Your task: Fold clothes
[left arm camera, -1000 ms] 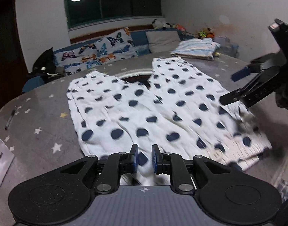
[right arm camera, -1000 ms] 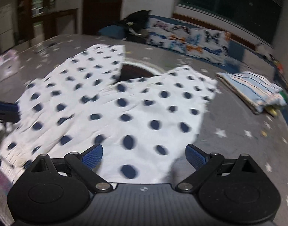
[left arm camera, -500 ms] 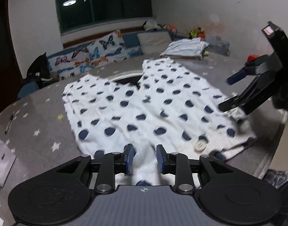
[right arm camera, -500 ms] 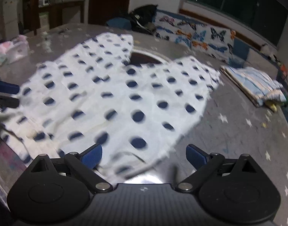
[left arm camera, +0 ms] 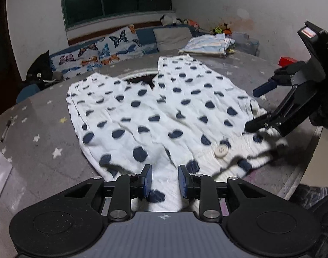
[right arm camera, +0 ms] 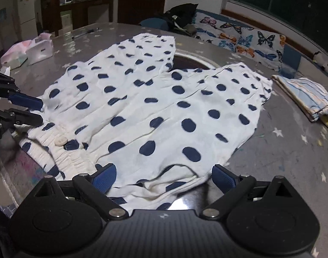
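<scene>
**Grippers parted at the waistband, cloth free to slip**

Left gripper (left arm camera: 162, 180) sits low at the near edge of the polka-dot trousers (left arm camera: 164, 116), its blue pads apart with waistband cloth lying between them but not pinched. As I judge it, closing from here risks catching only the top layer, or a thin bunch, so that the front would lift and the back stay on the worktop (left arm camera: 41, 116). It points forward along the left leg, nearly level with the surface.

The trousers lie spread flat, legs running away from the waistband, with the white button (left arm camera: 221, 150) near the middle of that edge, which reaches the worktop's rim and could slide off if tugged.

Right gripper (right arm camera: 164, 177) is spread wide over the waistband's right corner, where a loose fold rises; a careless close could set a crease there. It angles in low from the right.
</scene>
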A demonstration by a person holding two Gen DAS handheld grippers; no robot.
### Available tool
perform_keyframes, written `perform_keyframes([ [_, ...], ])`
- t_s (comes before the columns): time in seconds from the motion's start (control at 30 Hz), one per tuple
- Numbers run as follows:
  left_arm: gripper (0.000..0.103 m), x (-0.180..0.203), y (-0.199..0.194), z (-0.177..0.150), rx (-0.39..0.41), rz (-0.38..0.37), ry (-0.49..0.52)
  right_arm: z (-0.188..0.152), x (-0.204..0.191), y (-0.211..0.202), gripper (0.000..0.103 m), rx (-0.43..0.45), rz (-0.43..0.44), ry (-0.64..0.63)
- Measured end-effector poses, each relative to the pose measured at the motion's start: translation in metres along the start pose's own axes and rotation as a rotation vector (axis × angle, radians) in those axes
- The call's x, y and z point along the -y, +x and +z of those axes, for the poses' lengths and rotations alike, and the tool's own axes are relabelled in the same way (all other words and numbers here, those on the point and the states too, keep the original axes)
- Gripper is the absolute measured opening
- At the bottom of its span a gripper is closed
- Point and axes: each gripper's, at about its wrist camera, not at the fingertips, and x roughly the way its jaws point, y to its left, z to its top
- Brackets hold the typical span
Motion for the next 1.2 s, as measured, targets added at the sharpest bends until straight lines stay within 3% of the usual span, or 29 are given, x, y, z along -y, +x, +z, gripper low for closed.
perform_keyframes([
  [0.17,0.033,-0.009,0.009,0.011,0.044,0.019,-0.059,0.006,-0.005,-0.001,0.097,0.036,0.014,-0.006],
  [0.4,0.034,-0.030,0.028,0.001,-0.019,0.028,-0.131,-0.001,0.002,0.009,0.097,0.006,0.020,0.028],
  [0.77,0.035,-0.030,0.026,0.002,-0.036,0.054,-0.097,0.002,0.021,0.010,0.097,0.024,0.029,0.097],
  [0.97,0.043,-0.026,0.017,0.008,-0.016,0.052,-0.080,-0.007,0.034,0.006,0.097,0.001,0.017,0.135],
  [1.2,0.048,0.003,0.015,0.029,0.050,-0.026,-0.021,0.006,0.050,0.007,0.097,0.042,-0.053,0.138],
])
